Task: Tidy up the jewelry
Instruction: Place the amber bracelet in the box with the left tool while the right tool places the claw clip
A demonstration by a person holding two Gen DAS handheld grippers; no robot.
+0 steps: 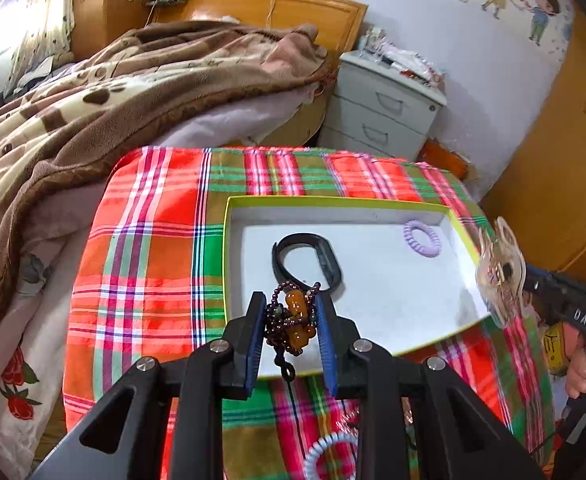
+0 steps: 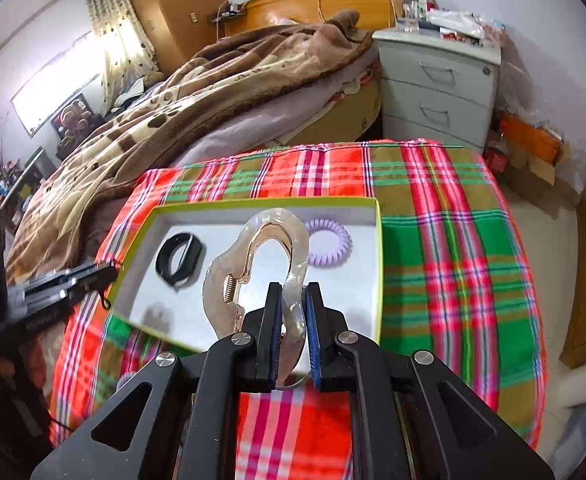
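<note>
Left wrist: left gripper [image 1: 291, 312] clamps bead bracelet [image 1: 293, 320]; right gripper [image 2: 293, 300] clamps hair claw [image 2: 265, 256].

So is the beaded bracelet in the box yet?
Not yet. The left gripper holds the bracelet pinched in the air over the box's near edge; only a black band and purple hair tie lie inside.

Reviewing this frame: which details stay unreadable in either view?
- Left wrist view: pale blue coil tie, lower part hidden behind the left tongs.
- Left wrist view: clear hair claw, motion-blurred.
- Right wrist view: bead bracelet, almost wholly hidden by the left tongs.
- Nightstand clutter: too small.
</note>
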